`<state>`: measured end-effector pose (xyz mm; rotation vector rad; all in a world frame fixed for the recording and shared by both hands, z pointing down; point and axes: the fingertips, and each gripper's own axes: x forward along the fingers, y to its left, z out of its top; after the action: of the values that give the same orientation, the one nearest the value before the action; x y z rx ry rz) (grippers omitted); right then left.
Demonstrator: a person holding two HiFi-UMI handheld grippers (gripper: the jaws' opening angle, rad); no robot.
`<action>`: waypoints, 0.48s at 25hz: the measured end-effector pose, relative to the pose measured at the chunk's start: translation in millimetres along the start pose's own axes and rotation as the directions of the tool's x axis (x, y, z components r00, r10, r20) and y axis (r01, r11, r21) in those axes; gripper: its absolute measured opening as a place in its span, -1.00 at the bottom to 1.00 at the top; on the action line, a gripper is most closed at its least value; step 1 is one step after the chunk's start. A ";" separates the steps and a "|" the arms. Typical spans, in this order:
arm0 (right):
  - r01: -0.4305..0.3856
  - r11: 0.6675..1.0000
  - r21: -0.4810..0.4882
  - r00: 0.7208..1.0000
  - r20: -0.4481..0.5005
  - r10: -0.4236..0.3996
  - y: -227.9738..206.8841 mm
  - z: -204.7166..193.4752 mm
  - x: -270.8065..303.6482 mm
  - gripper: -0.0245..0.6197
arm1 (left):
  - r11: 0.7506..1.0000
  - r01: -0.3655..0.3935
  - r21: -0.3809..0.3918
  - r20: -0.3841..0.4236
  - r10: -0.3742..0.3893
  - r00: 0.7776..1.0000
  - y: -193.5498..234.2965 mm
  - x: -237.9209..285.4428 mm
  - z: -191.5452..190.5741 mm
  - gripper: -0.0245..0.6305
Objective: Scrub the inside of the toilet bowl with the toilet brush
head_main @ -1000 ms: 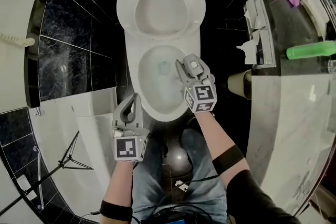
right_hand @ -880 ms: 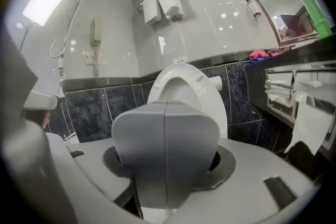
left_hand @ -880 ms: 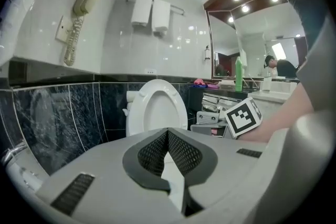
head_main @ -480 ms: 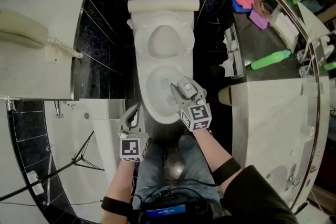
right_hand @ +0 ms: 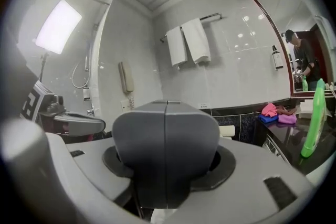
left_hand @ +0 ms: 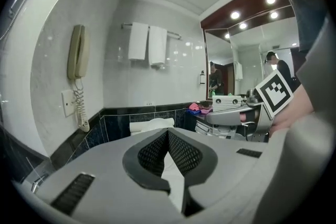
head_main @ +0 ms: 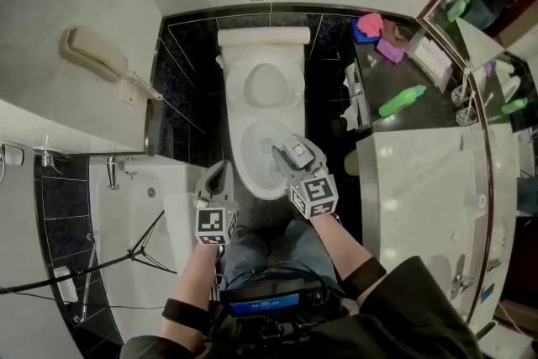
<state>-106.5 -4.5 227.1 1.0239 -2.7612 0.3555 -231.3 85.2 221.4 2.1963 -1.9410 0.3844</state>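
Note:
The white toilet [head_main: 263,109] stands in the middle of the head view with its lid up and the bowl [head_main: 259,149] open. My right gripper [head_main: 282,152] hovers over the bowl's right rim, jaws pressed together along a seam [right_hand: 165,104], nothing held. My left gripper [head_main: 220,169] is left of the bowl's front; its pads meet at the tips [left_hand: 167,131] and are empty. The cistern [left_hand: 152,124] shows beyond the left jaws. No toilet brush is visible in any view.
A black counter [head_main: 395,76] on the right holds a green bottle [head_main: 402,101] and pink and blue cloths [head_main: 371,25]. A beige container [head_main: 350,163] stands beside the toilet. A wall phone [head_main: 94,53], a bathtub [head_main: 134,206] and a tripod [head_main: 126,252] are at left.
Both grippers and the head camera have risen well above the toilet, so it looks smaller and more of the room shows. Both jaws stay closed and empty.

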 end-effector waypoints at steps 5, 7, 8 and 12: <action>-0.034 0.998 -0.057 0.999 0.019 0.035 22.9 23.5 -17.7 -0.13 | 1.000 0.010 0.008 0.025 -0.010 1.000 -0.1 -11.2 19.0 -0.93; -0.035 0.998 -0.059 0.999 0.027 0.037 26.8 30.5 -22.1 -0.13 | 1.000 0.005 0.001 0.036 -0.005 0.999 1.0 -13.5 21.7 -0.93; -0.031 0.998 -0.054 0.999 0.029 0.033 27.2 31.8 -24.4 -0.13 | 1.000 0.008 0.002 0.036 -0.008 0.999 -0.6 -14.7 23.9 -0.93; -0.016 0.999 -0.045 0.999 0.036 0.018 25.9 27.2 -29.4 -0.13 | 1.000 0.016 0.015 0.025 -0.017 1.000 -10.4 -18.2 33.5 -0.93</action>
<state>-103.8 25.0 189.7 1.0061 -2.7982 0.2784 -220.7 93.5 184.2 2.2356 -1.9374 0.3712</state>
